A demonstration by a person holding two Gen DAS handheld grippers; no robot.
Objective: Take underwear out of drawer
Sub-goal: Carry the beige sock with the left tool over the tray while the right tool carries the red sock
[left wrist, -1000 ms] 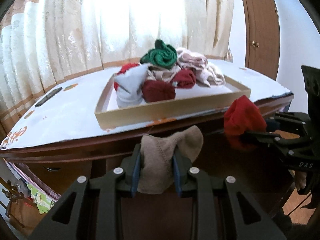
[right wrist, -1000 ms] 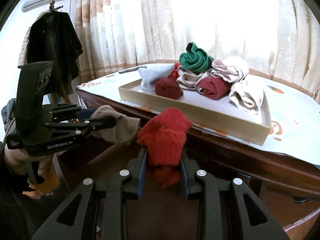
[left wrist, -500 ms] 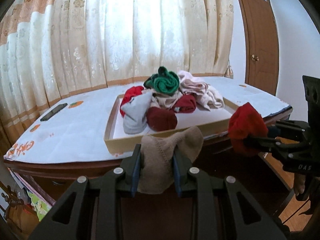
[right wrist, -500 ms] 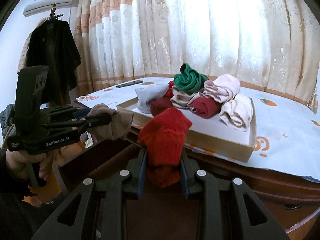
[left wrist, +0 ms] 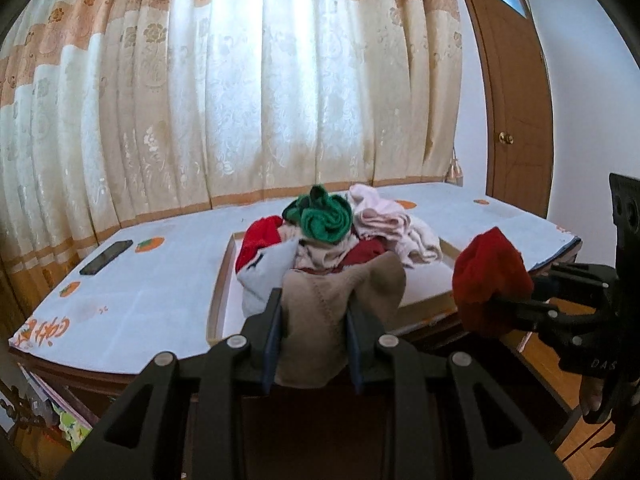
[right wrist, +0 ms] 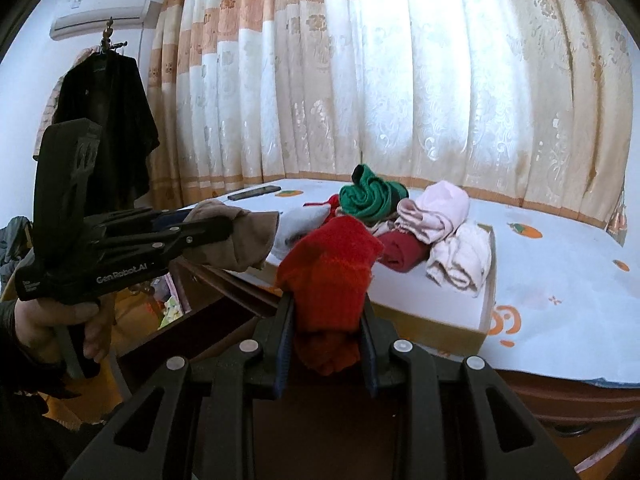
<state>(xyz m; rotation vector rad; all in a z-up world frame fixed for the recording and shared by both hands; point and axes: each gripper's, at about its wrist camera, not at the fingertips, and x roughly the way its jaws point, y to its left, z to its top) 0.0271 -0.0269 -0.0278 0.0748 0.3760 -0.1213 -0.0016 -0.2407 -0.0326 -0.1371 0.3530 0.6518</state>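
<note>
My left gripper (left wrist: 314, 312) is shut on a rolled beige piece of underwear (left wrist: 340, 304), held just in front of the table edge. It shows again at the left of the right wrist view, the beige roll (right wrist: 236, 240) in its jaws. My right gripper (right wrist: 326, 312) is shut on a rolled red piece (right wrist: 330, 272), which is also the red roll (left wrist: 490, 276) at the right of the left wrist view. Both rolls hang level with a shallow cardboard tray (left wrist: 218, 300) on the table. The tray (right wrist: 486, 304) holds a heap of rolled underwear, topped by a green roll (left wrist: 324, 220). No drawer opening shows clearly.
A white patterned cloth (left wrist: 152, 280) covers the wooden table. A black phone (left wrist: 106, 258) lies at its far left. Curtains hang behind, a wooden door (left wrist: 516, 120) stands to the right, and a dark coat (right wrist: 108, 120) hangs at the left. A hand (right wrist: 52, 320) holds the left gripper.
Both grippers have risen with their rolls still gripped, and tilted further down. The tray top and the table surface now show from above rather than edge-on.
</note>
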